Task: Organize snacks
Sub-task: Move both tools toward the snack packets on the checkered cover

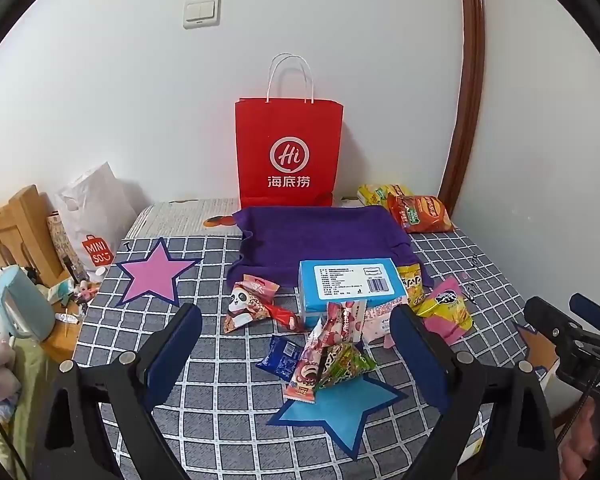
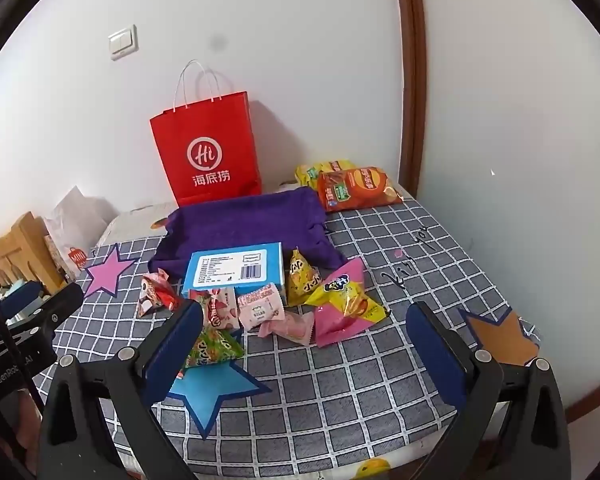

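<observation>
A pile of small snack packets lies on a grey checked cloth around a light blue box (image 1: 350, 284) (image 2: 236, 268). Among them are a panda packet (image 1: 246, 308), a dark blue packet (image 1: 280, 356), a green triangular packet (image 1: 346, 364) (image 2: 212, 348), a yellow and pink packet (image 1: 446, 312) (image 2: 342, 300) and a yellow triangular packet (image 2: 302, 278). A red paper bag (image 1: 288, 152) (image 2: 208, 152) stands against the wall behind a purple towel (image 1: 320, 240) (image 2: 244, 224). My left gripper (image 1: 296, 340) is open and empty, above the pile. My right gripper (image 2: 304, 340) is open and empty, right of it.
An orange chip bag (image 1: 420, 214) (image 2: 358, 188) and yellow packets (image 1: 380, 192) lie at the back right. Paper stars mark the cloth: pink (image 1: 156, 272), blue (image 1: 340, 412) (image 2: 212, 392), orange (image 2: 500, 336). A white Miniso bag (image 1: 94, 224) and a wooden headboard (image 1: 12, 228) stand at the left.
</observation>
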Demonstrator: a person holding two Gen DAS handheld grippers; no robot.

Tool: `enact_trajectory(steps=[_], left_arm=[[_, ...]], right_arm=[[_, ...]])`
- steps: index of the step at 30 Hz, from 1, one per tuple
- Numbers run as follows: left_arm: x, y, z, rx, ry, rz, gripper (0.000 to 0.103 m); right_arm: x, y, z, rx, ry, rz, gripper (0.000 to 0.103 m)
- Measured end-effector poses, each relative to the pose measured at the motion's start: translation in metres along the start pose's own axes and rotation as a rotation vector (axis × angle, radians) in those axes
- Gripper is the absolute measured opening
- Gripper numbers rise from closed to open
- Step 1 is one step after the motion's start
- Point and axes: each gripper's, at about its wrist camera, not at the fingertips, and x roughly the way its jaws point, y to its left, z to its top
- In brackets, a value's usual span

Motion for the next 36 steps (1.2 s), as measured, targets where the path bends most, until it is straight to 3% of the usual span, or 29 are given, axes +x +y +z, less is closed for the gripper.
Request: enact_trajectory(steps=[36], left_arm=[[0.008, 0.008, -0.004, -0.034, 0.004, -0.022, 0.095]], right_arm=[[0.015, 0.014, -0.010, -0.047, 0.030, -0.020, 0.101]])
